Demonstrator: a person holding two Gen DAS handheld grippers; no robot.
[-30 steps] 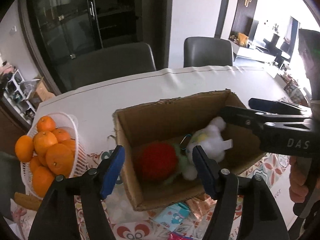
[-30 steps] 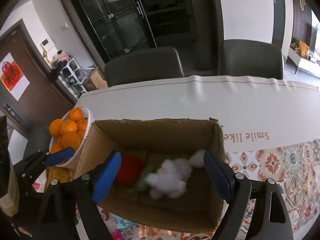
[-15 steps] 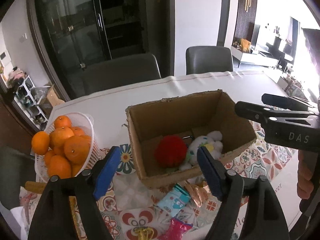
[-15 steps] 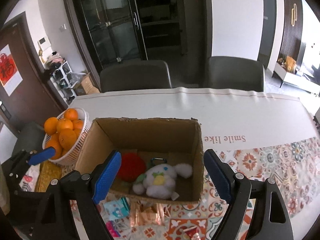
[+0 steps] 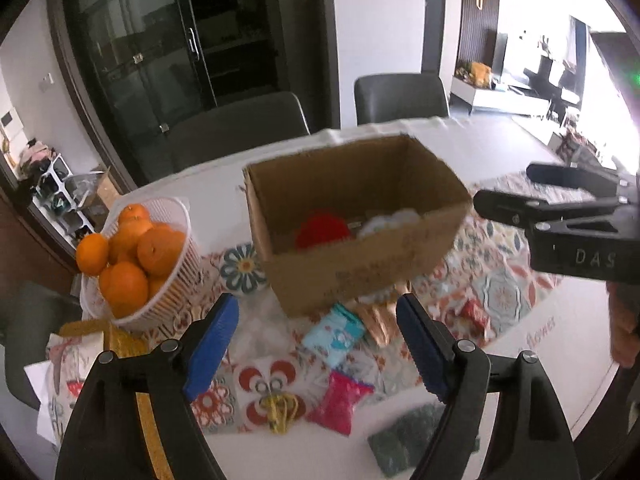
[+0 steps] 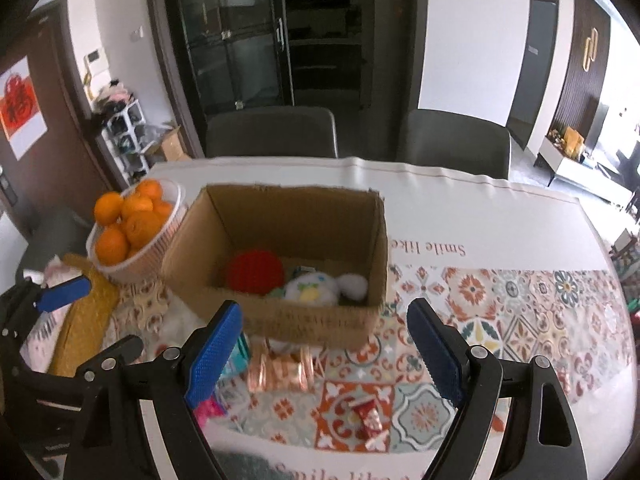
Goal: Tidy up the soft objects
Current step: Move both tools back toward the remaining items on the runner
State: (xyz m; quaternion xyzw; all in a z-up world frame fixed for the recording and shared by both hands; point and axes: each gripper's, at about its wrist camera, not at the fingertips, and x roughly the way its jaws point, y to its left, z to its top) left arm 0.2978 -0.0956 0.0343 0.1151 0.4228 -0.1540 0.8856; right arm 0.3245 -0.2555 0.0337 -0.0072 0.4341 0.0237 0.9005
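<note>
An open cardboard box (image 6: 312,320) (image 5: 360,272) stands on the patterned tablecloth. Inside it lie a red knitted ball (image 6: 254,274) (image 5: 322,228) and a white plush toy (image 6: 320,290) (image 5: 390,220). My left gripper (image 5: 320,340) is open and empty, above the table in front of the box. My right gripper (image 6: 324,344) is open and empty, also in front of the box. The right gripper shows at the right of the left wrist view (image 5: 560,216).
A white basket of oranges (image 5: 136,256) (image 6: 132,232) stands left of the box. Small packets lie in front of the box: teal (image 5: 340,332), pink (image 5: 342,398), copper foil (image 6: 280,370), red (image 6: 370,420). A dark green soft thing (image 5: 408,434) lies near the table edge. Chairs stand behind the table.
Both grippers have pulled back and up from the box, open and empty. The plush toy and red ball stay in the box. More of the table front shows.
</note>
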